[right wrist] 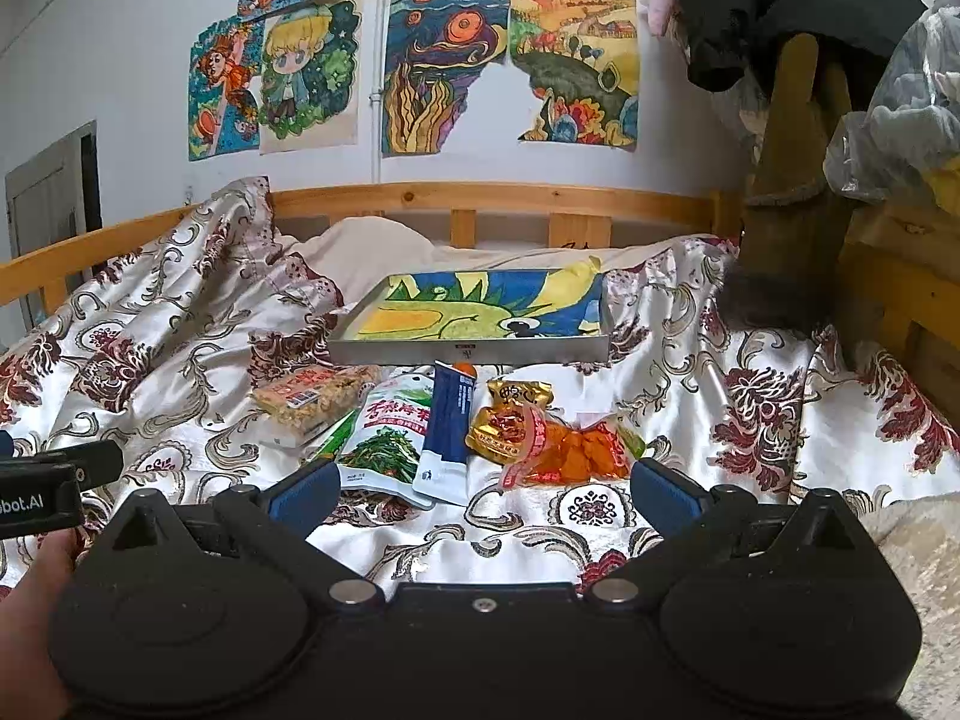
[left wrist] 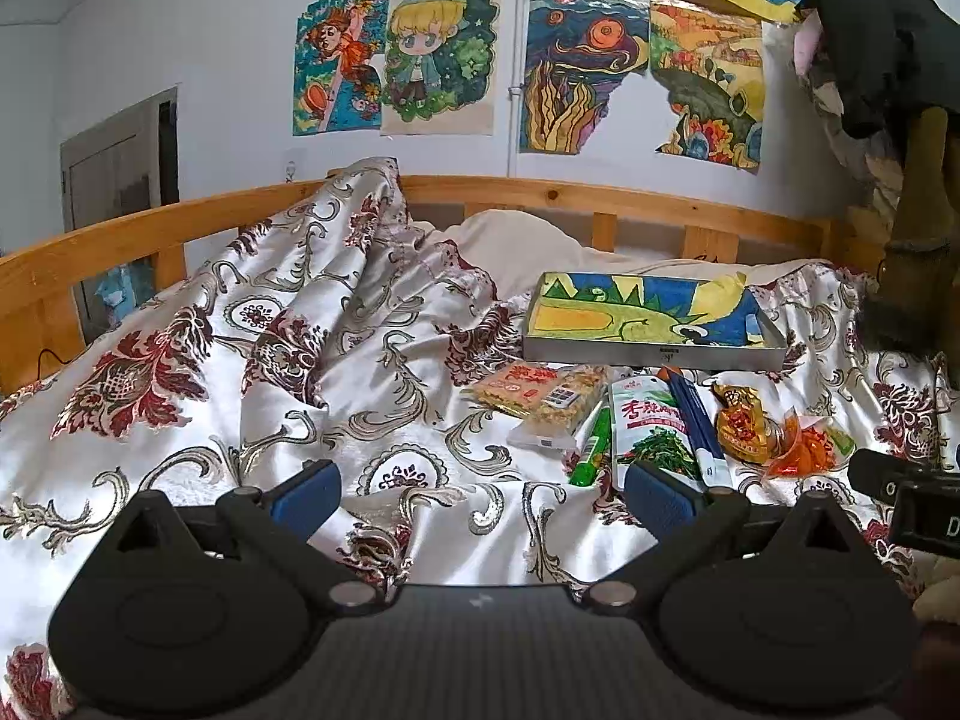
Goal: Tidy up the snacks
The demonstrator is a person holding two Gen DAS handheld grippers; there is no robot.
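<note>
Nearest, right gripper (right wrist: 480,495) spread wide and holding nothing, low over the patterned bedspread (right wrist: 750,420); left gripper (left wrist: 480,495) likewise splayed and bare, off to the left of the pile above plain cloth. Just past the right pads, snacks strewn in a loose cluster: orange-red pouch (right wrist: 570,450) nearest, gold packet (right wrist: 510,420) touching it, blue-white sachet (right wrist: 447,438) lying over the green vegetable pouch (right wrist: 384,438), a green stick (right wrist: 333,441) partly hidden beneath, and the rice-cracker block (right wrist: 306,399) further left. Beyond, a shallow tray (right wrist: 468,351) lined with a bright drawing, seemingly empty and probably the destination. Best begun with the orange-red pouch: closest, unburdened, squarely between the fingers. Worth approaching flat and low, pinching the crimped edge rather than the bulging middle, since slick film over soft bedding will likely slide or sink.
</note>
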